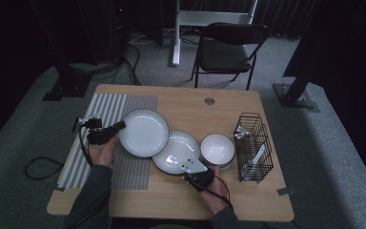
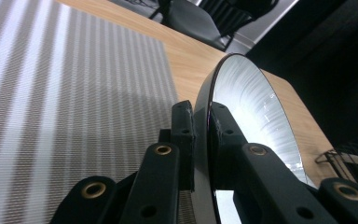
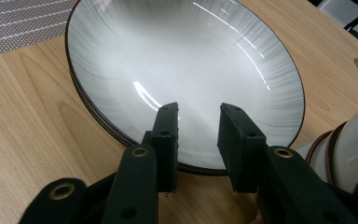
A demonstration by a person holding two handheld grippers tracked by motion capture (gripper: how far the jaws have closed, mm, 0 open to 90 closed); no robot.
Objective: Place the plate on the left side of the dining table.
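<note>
Dark curtained studio: rig stands (image 1: 298, 90), floor cables (image 1: 38, 167).

White dark-rimmed plate (image 1: 143, 132), grey-striped mat (image 1: 106, 138), black wire rack (image 1: 253, 145).

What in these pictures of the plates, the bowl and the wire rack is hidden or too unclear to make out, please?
- Held plate: left gripper view, its underside faces away and the left gripper covers its near rim.
- Stacked plates: right gripper view, the top plate hides those beneath, so their count is unclear.
- Bowl: same view, cut by the right edge.
- Wire rack: high view, the utensils inside are too small and dim to identify.
</note>
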